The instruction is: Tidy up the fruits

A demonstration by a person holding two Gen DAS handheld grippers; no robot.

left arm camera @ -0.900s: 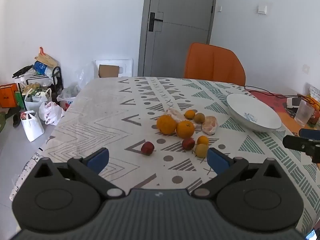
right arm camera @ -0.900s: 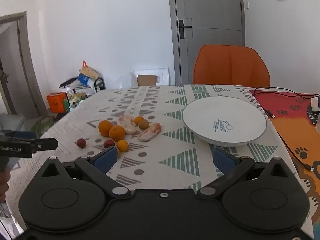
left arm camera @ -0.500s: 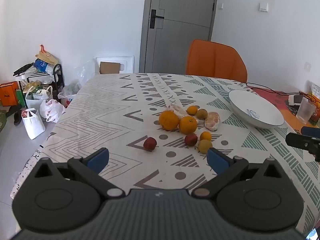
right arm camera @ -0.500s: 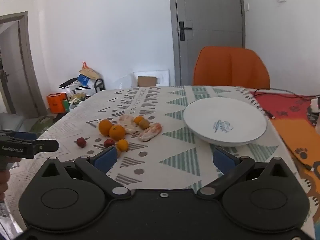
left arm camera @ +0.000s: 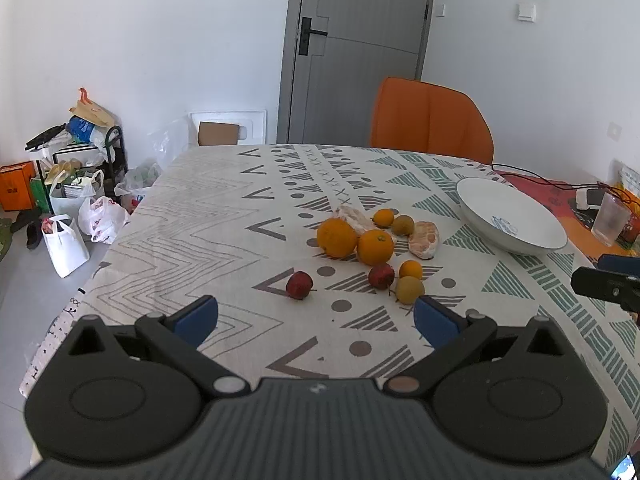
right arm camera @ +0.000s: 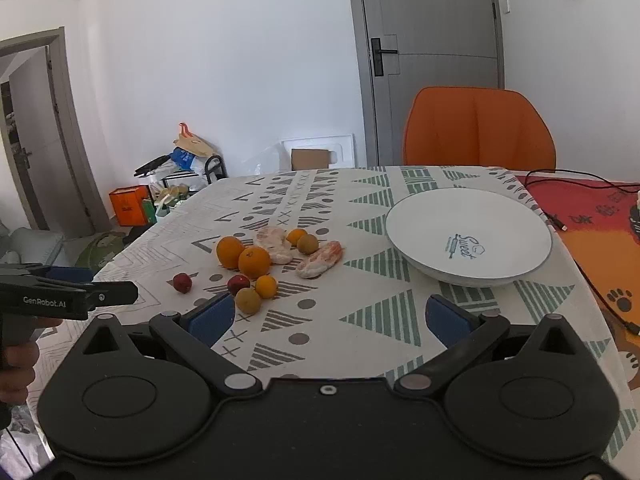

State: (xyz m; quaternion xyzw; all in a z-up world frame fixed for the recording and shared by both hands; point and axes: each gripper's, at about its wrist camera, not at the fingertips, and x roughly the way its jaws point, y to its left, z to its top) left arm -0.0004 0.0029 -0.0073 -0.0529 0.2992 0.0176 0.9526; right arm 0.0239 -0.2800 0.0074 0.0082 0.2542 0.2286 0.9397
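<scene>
Across the patterned counter (left arm camera: 224,216), fruit (left arm camera: 372,248) is seen ahead of the left gripper (left arm camera: 316,320) (nearer); both grippers (right arm camera: 328,316) are held wide open, empty.

An orange chair (left arm camera: 432,120) stands behind the patterned tablecloth (left arm camera: 224,216); bags (left arm camera: 68,240) clutter the floor beside a grey door (left arm camera: 356,52).

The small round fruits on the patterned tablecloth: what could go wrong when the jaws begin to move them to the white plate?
1. The lone red fruit is round and lies apart from the pile, so a touch from the open left gripper may roll it toward the table edge.
2. The two big oranges touch each other; lifting one may shift its neighbours.
3. The white plate is shallow, so dropped fruit might roll out.
</scene>
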